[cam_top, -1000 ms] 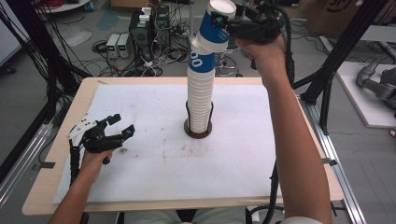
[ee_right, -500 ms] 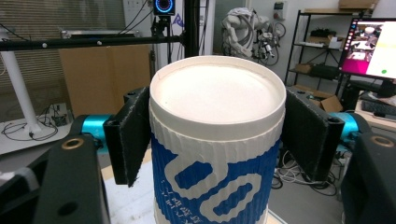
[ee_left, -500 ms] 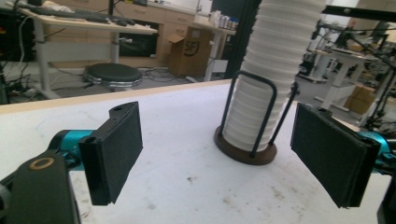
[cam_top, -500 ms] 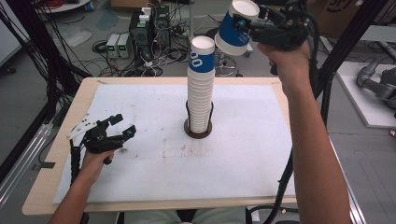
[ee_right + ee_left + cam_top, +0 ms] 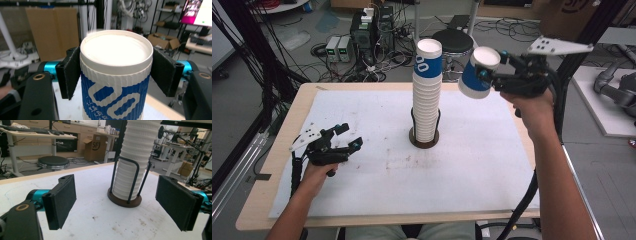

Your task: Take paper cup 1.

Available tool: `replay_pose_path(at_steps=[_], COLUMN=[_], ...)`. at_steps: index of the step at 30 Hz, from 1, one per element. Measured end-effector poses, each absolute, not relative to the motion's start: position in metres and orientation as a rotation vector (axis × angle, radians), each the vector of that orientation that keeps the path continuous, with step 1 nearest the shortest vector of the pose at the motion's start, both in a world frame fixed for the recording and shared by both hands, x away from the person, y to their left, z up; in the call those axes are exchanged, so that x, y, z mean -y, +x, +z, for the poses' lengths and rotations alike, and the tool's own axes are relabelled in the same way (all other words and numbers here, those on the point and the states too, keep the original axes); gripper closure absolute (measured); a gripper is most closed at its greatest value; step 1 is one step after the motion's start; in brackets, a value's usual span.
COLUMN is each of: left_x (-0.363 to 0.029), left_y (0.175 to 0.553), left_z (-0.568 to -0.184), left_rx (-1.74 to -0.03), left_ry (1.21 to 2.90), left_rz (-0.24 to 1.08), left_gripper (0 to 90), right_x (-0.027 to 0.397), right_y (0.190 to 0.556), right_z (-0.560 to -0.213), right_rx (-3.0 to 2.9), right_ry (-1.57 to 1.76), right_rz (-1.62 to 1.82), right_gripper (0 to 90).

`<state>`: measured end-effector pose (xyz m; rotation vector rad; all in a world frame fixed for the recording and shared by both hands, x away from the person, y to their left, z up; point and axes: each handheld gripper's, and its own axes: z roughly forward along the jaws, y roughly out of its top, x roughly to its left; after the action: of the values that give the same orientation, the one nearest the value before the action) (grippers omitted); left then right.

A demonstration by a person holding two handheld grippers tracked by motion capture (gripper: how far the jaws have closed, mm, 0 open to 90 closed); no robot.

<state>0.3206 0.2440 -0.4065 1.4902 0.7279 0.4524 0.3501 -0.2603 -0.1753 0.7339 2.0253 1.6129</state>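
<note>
High view, one cup stack (image 5: 427,100), right gripper (image 5: 490,76) clamping one cup (image 5: 477,74), left gripper (image 5: 350,136) fingers apart.

In the left gripper view the top edge cuts off the cup stack (image 5: 136,157), so its blue top cup stays unseen. In the right gripper view the bottom edge cuts off the held cup (image 5: 116,82), hiding its lower end and part of its blue print. The tabletop (image 5: 362,87) loses its near right corner behind the person's right forearm (image 5: 557,180).
</note>
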Motion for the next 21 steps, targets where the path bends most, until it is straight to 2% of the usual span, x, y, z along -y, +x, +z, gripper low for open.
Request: replay_pose_path(at_steps=[5,10,21], left_x=[-0.242,-0.238,-0.225], left_y=[0.320,0.320,0.310], left_z=[-0.407,-0.410,-0.401], left_rx=[-0.702,-0.689,-0.622], left_ry=[1.508,1.535,1.573], left_rz=[0.448,0.351,0.345], left_gripper=[16.6,16.7,17.4], right_x=[0.259,0.253,0.236], right_y=[0.346,0.338,0.324], right_z=[-0.205,-0.242,-0.311], right_rx=[-2.068,-2.118,-2.200], right_ry=[0.729,0.697,0.692], right_rz=[1.598,1.593,1.573], right_gripper=[29.8,29.7,29.7])
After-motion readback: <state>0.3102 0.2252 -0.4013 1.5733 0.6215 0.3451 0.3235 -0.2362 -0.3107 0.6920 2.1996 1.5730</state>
